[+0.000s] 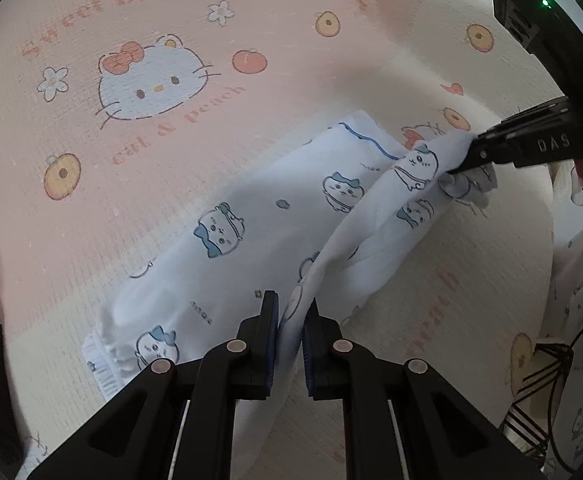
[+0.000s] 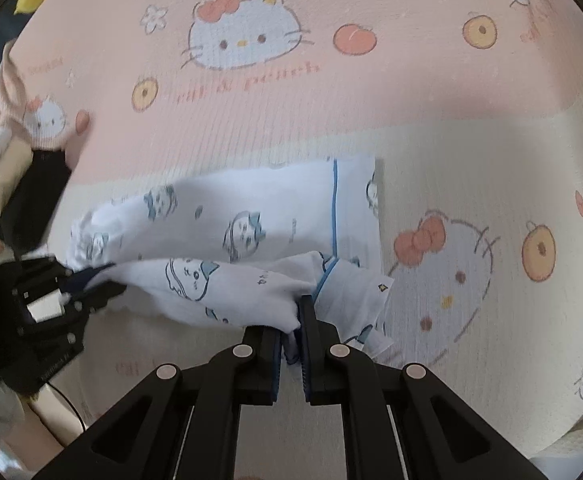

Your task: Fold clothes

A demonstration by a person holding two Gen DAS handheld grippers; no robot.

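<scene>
Here the white cartoon-print garment lies on the pink-and-cream cat-print sheet, its near layer lifted, with the left gripper and right gripper each clamped on its near edge.

Soft even light, fisheye-bent edges w/ dark vignette, slight blur maybe

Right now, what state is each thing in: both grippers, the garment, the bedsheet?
left gripper: shut on the white garment's edge.
right gripper: shut on the garment's other end.
white garment: partly folded, near edge lifted between the grippers, the rest lying on the sheet.
bedsheet: spread flat beneath.
</scene>
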